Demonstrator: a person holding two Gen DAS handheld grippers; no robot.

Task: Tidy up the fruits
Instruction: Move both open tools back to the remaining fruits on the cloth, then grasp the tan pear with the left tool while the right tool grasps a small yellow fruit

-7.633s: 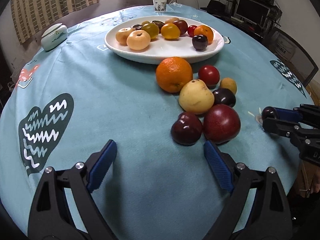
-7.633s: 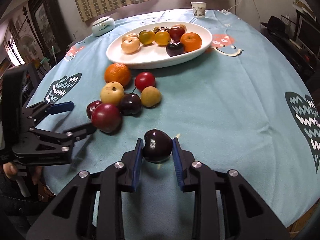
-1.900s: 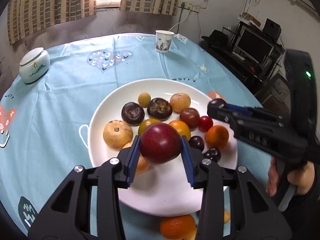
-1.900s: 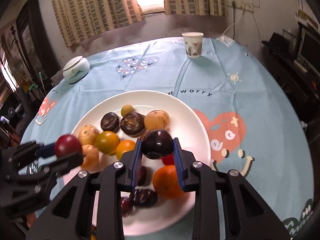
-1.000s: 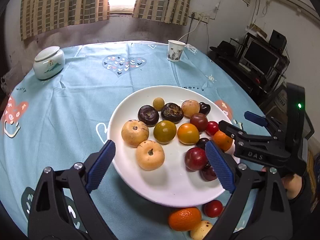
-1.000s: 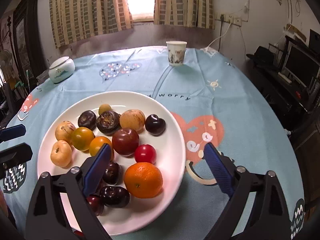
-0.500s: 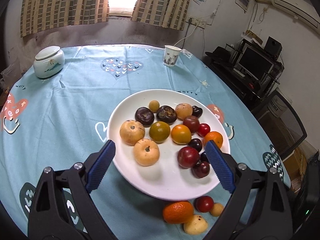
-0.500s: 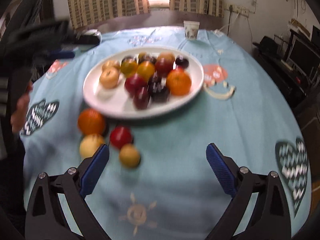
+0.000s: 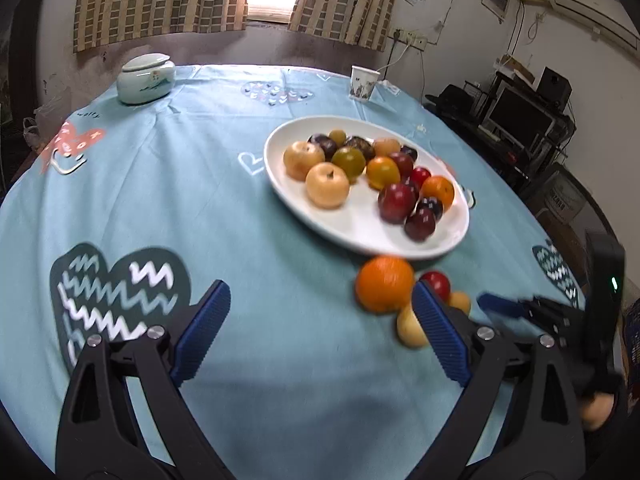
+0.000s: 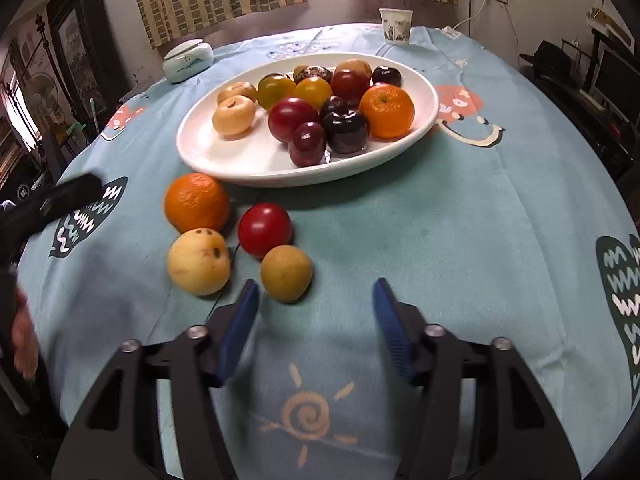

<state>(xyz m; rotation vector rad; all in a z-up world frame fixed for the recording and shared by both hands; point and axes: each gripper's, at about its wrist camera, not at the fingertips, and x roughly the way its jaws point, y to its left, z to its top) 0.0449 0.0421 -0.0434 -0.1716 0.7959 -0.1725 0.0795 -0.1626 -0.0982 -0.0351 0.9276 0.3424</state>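
Observation:
A white plate holds several fruits. On the blue tablecloth in front of it lie an orange, a red fruit, a pale yellow pear and a small tan fruit. My right gripper is open and empty, low over the cloth just before the tan fruit. My left gripper is open and empty, its right finger in front of the pear. The right gripper also shows in the left wrist view.
A white-green lidded jar and a paper cup stand at the table's far side. A desk with monitors is off to the right. The table edge falls away near both grippers.
Both grippers have pulled back from above the plate and come down toward the loose fruits on the cloth. Both stay open and empty.

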